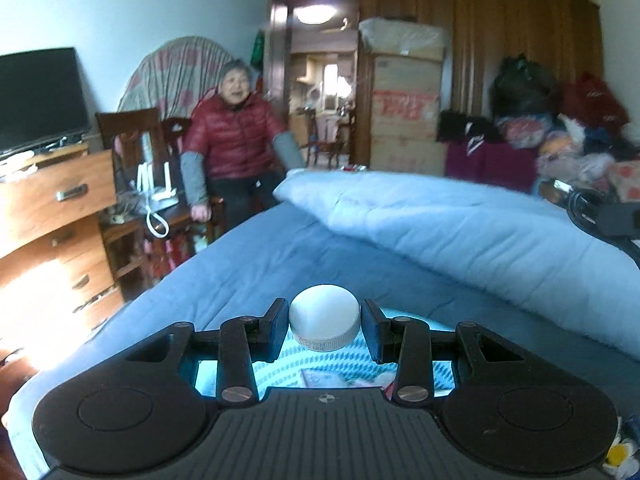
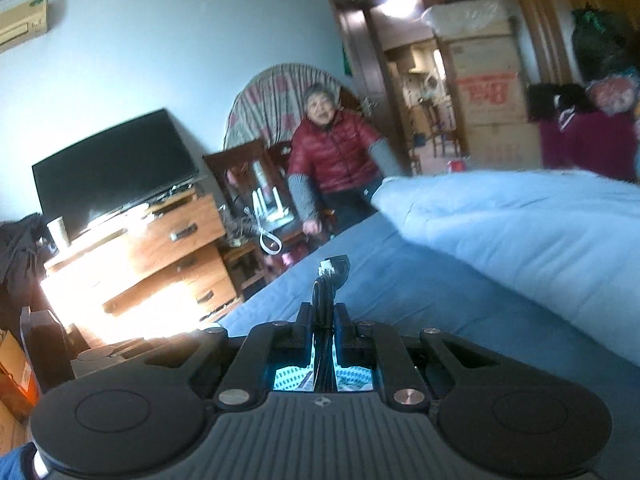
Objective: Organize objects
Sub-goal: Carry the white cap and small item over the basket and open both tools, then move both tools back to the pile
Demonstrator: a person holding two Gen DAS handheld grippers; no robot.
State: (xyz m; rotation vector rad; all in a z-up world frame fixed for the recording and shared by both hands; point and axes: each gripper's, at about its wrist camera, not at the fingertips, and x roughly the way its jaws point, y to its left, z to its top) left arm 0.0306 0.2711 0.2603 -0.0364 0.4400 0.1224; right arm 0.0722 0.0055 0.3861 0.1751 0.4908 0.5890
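My left gripper (image 1: pixel 325 322) is shut on a white round bottle cap (image 1: pixel 324 322), which sticks up between the two black pads; the bottle's body below is hidden. It is held above the blue bed (image 1: pixel 280 248). My right gripper (image 2: pixel 322 326) is shut on a bundle of black cable (image 2: pixel 325 300), whose end with a small white connector (image 2: pixel 325 269) rises past the fingertips. Part of that black cable also shows at the right edge of the left wrist view (image 1: pixel 600 212).
A folded light-blue quilt (image 1: pixel 460 232) lies across the bed's far right. A person in a red jacket (image 1: pixel 232 140) sits beyond the bed's far end. A wooden dresser (image 1: pixel 52 216) with a TV (image 1: pixel 40 96) stands to the left. Stacked cardboard boxes (image 1: pixel 404 100) and piled clothes (image 1: pixel 560 128) stand behind.
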